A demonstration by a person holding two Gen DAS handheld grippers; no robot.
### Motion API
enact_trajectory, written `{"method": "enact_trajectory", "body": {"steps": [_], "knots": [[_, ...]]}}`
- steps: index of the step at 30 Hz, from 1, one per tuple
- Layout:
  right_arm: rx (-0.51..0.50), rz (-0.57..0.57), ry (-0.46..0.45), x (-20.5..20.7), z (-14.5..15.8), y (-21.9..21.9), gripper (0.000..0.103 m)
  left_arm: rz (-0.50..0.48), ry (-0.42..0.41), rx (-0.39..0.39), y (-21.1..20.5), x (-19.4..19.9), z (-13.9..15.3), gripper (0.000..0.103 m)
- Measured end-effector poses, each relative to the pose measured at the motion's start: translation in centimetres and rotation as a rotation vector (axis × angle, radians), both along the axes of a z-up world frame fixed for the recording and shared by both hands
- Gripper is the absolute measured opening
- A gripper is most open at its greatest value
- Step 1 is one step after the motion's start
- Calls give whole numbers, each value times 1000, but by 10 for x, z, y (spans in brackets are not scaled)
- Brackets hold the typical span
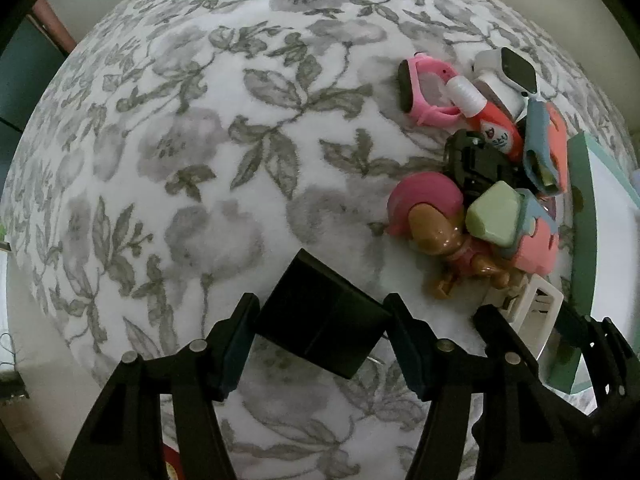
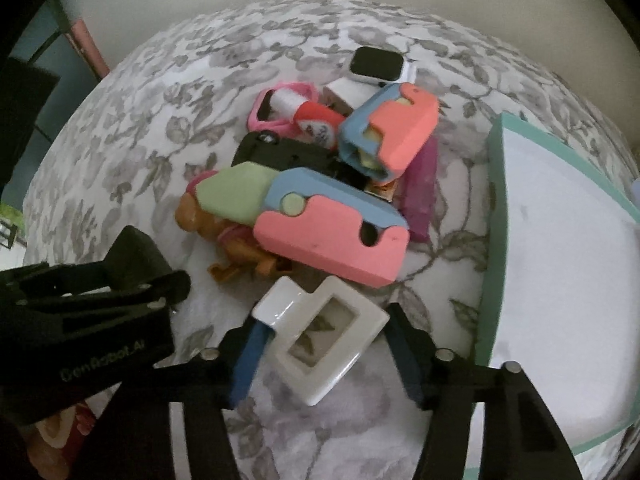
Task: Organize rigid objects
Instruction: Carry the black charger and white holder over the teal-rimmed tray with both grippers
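Both wrist cameras look steeply down, close over the flowered bedspread (image 1: pixel 240 128). The left view sits left of the toy pile (image 1: pixel 480 184), the right view nearer its teal tray (image 2: pixel 490 240) edge. Both share the pile.

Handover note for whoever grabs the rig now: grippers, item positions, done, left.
Left gripper: jaws around the black block, grip not confirmed.
Right gripper: jaws around the white square clip, grip not confirmed.
Toy pile sits loose on the floral cloth, beside the teal-rimmed tray.
Done: nothing visible in the tray.
Left: whole pile, plus both items being picked.
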State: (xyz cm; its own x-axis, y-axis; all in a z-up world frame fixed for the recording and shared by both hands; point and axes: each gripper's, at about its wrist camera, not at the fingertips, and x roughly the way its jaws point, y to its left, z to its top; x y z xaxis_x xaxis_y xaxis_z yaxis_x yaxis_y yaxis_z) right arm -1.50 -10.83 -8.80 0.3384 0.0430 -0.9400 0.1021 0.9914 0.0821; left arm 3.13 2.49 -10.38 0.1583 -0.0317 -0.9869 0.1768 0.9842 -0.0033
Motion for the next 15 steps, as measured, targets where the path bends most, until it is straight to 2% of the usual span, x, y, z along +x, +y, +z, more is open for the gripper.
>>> {"method": "enact_trajectory", "body": {"steps": [11, 15], "knots": [[37, -8, -6, -9, 2, -7, 59, 27, -11, -28, 4, 1, 11, 65], [57, -16, -11, -12, 4, -9, 59, 42, -29, -58, 12, -3, 26, 65]]}}
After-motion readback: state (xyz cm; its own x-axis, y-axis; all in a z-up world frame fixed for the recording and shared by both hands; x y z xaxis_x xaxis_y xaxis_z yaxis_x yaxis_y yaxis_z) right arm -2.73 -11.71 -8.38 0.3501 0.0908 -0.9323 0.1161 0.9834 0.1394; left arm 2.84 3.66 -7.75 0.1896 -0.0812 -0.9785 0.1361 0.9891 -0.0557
